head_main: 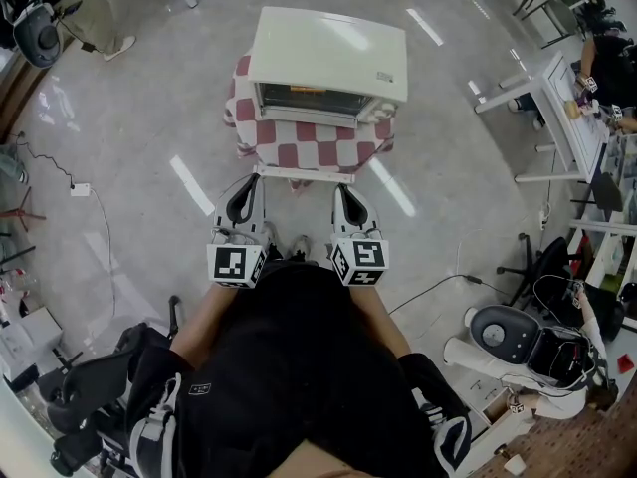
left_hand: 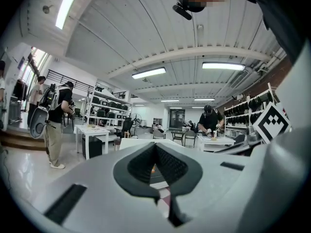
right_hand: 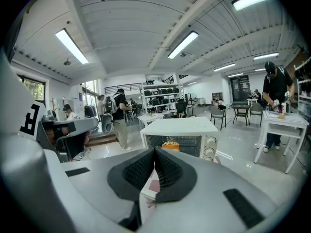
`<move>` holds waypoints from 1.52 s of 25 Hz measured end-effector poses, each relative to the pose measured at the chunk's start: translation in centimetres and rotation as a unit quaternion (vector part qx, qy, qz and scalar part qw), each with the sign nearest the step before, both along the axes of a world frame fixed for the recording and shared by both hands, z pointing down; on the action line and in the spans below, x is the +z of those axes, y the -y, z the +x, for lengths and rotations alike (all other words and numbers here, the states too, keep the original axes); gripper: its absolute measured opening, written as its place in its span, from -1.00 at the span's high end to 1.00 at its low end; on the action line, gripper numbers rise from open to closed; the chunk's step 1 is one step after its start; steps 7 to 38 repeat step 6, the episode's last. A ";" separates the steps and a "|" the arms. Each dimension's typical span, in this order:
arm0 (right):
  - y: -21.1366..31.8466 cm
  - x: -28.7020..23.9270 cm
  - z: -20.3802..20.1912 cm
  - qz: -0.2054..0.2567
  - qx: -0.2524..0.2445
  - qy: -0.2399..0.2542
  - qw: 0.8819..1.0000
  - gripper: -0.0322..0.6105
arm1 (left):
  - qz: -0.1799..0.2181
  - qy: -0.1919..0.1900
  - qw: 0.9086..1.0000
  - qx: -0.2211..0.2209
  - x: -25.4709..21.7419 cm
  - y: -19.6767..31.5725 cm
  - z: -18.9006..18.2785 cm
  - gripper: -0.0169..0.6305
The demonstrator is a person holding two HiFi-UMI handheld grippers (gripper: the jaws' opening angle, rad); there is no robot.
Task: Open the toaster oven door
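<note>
A white toaster oven [head_main: 328,60] stands on a small table with a red and white checked cloth [head_main: 317,145]. Its glass door [right_hand: 171,144] faces me and is closed, with something orange [right_hand: 170,145] behind the glass and knobs [right_hand: 210,148] at its right. My left gripper [head_main: 253,179] and right gripper [head_main: 340,189] are side by side just short of the table's near edge, apart from the oven. The left gripper [left_hand: 155,147] points level, the right gripper [right_hand: 154,152] slightly down at the oven. Both are shut with nothing between the jaws.
A white desk [head_main: 559,118] stands to the right, and a cable with a plug box [head_main: 80,189] lies on the floor at left. A grey office chair [head_main: 508,333] is at lower right. A person stands at left [right_hand: 119,118] and another stands at a table [right_hand: 276,93] at right.
</note>
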State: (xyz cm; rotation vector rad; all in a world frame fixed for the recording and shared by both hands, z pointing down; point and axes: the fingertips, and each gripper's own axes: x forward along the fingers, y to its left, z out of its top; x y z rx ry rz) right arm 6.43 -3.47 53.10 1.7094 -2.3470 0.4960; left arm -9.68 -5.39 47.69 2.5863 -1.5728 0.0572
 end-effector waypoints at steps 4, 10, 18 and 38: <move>-0.4 0.0 0.0 0.001 0.000 -0.001 1.000 0.82 | -0.002 0.000 1.000 -0.003 0.1 -0.5 -0.2 0.92; -0.6 -0.1 0.1 0.002 0.001 -0.002 1.000 0.82 | -0.004 0.000 1.000 -0.004 0.2 -0.8 -0.3 0.92; -0.6 -0.1 0.1 0.002 0.001 -0.002 1.000 0.82 | -0.004 0.000 1.000 -0.004 0.2 -0.8 -0.3 0.92; -0.6 -0.1 0.1 0.002 0.001 -0.002 1.000 0.82 | -0.004 0.000 1.000 -0.004 0.2 -0.8 -0.3 0.92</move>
